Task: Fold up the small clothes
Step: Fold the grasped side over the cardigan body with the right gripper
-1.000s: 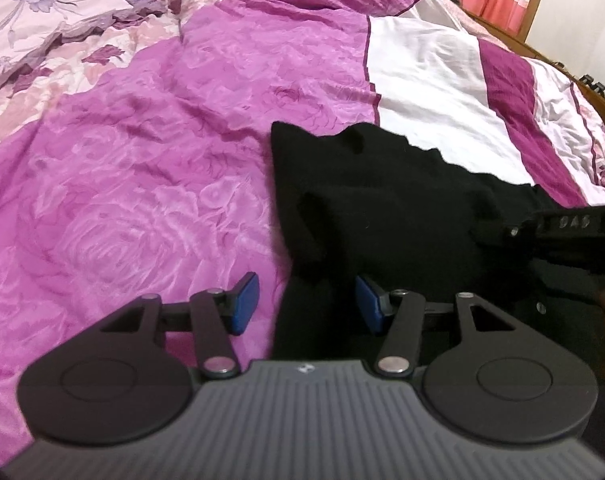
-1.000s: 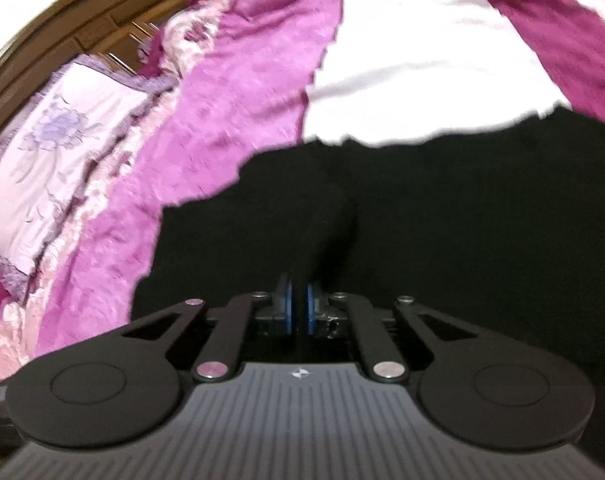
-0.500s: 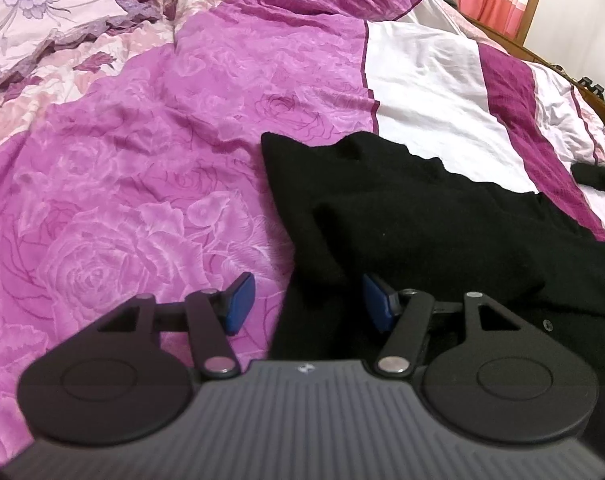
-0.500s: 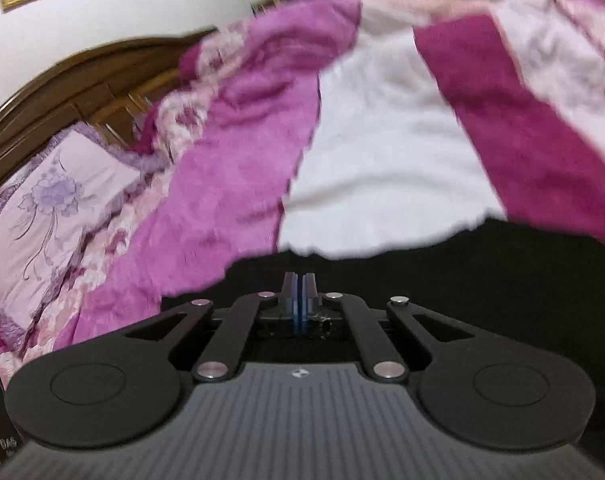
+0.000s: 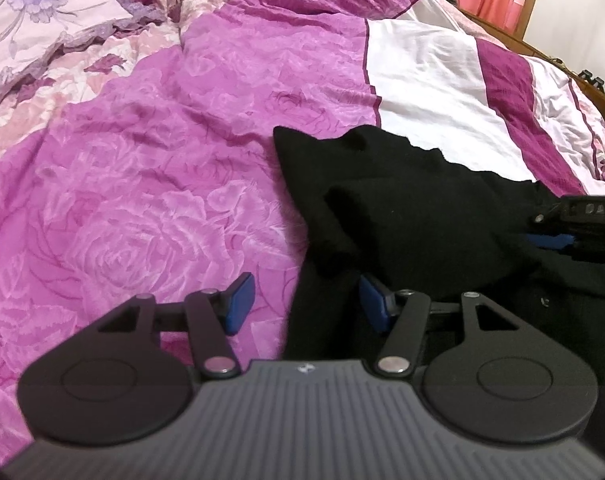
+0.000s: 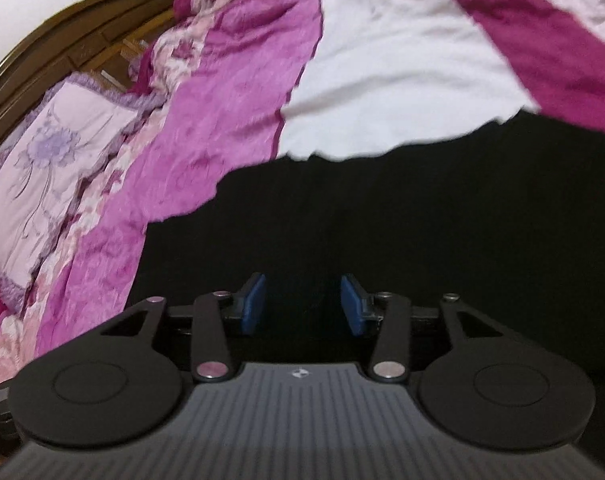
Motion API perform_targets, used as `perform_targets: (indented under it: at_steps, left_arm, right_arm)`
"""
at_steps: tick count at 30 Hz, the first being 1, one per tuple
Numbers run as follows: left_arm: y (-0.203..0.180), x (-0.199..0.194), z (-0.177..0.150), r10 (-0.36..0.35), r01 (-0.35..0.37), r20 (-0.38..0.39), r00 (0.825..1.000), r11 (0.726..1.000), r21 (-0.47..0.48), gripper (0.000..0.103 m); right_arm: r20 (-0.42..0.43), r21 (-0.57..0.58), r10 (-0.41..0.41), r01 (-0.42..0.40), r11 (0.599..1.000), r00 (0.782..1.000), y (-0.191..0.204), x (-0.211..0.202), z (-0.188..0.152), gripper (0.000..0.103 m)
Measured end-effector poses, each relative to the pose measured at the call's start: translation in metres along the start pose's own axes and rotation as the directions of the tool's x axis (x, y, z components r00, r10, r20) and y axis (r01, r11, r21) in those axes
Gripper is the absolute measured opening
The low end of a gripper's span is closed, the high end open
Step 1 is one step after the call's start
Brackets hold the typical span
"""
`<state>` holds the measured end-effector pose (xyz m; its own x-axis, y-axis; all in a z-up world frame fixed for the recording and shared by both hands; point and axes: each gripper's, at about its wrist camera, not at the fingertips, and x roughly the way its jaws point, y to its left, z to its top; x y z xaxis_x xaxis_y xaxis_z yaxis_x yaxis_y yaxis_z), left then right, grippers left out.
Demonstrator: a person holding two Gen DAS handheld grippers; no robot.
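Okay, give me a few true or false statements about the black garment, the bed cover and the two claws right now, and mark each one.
1. The black garment lies on the bed cover. True.
2. The left claw is shut on the garment. False: its pads stand apart.
3. The right claw is open over black fabric. True.
4. The garment is white. False: it is black.
5. A floral pillow lies near the headboard. True.
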<state>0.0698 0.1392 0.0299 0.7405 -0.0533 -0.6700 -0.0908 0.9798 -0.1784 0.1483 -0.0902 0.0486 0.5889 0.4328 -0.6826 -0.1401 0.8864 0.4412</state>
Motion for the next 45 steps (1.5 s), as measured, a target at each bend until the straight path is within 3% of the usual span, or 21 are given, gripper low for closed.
perform_targets:
  at_steps: [1,2,5,11,16,24,27,30,32,37,40,45]
  left_arm:
    - [0.001,0.001,-0.001,-0.003,0.003,0.0,1.0,1.0,-0.007,0.06]
    - [0.002,0.002,-0.001,-0.005,0.005,0.001,1.0,1.0,-0.014,0.06]
    - [0.001,0.006,0.001,-0.018,0.018,0.005,1.0,1.0,-0.015,0.06]
    - [-0.002,0.017,0.007,0.005,-0.005,0.01,1.0,1.0,-0.012,0.06]
    - [-0.002,0.026,0.01,0.044,-0.044,0.012,0.999,0.999,-0.003,0.061]
    - [-0.003,0.027,0.008,0.054,-0.054,0.019,0.998,0.998,0.011,0.062]
    - [-0.003,0.026,0.008,0.055,-0.055,0.016,0.998,0.998,0.01,0.062]
    - [-0.003,0.023,0.009,0.052,-0.052,0.007,0.999,0.999,0.008,0.062]
    - [-0.002,0.019,0.01,0.052,-0.052,0.001,0.999,0.999,0.006,0.062]
    - [-0.001,0.006,0.011,0.055,-0.055,-0.006,0.998,0.998,0.0,0.06]
    - [-0.001,0.0,0.011,0.051,-0.051,-0.011,0.999,0.999,0.001,0.06]
    - [-0.002,-0.009,0.01,0.052,-0.052,-0.013,0.999,0.999,0.01,0.06]
  right_arm:
    - [-0.008,-0.004,0.002,-0.002,1.0,1.0,0.002,0.004,0.0,0.032]
    - [-0.01,-0.015,0.004,-0.004,1.0,1.0,0.005,0.008,-0.002,0.009]
    - [0.01,-0.032,0.037,-0.037,0.999,0.999,0.014,0.005,0.003,0.006]
    - [0.185,-0.078,0.09,-0.077,0.994,0.979,0.04,-0.044,0.028,0.005]
    - [0.268,-0.061,0.049,-0.034,0.998,0.962,0.036,-0.07,0.037,0.005]
    - [0.137,0.032,-0.119,0.115,0.993,0.983,-0.015,-0.039,0.009,0.005]
    - [0.069,0.047,-0.166,0.163,0.985,0.984,-0.03,-0.021,-0.007,0.007]
    - [0.081,0.039,-0.164,0.161,0.986,0.983,-0.034,-0.021,-0.016,0.013]
    - [0.086,0.02,-0.18,0.179,0.984,0.98,-0.03,-0.028,-0.017,0.028]
    - [0.18,-0.106,-0.235,0.256,0.961,0.955,0.003,-0.053,-0.018,0.049]
    - [0.218,-0.179,-0.194,0.234,0.955,0.957,0.026,-0.065,-0.022,0.054]
    - [0.175,-0.287,-0.099,0.147,0.946,0.98,0.065,-0.055,-0.037,0.061]
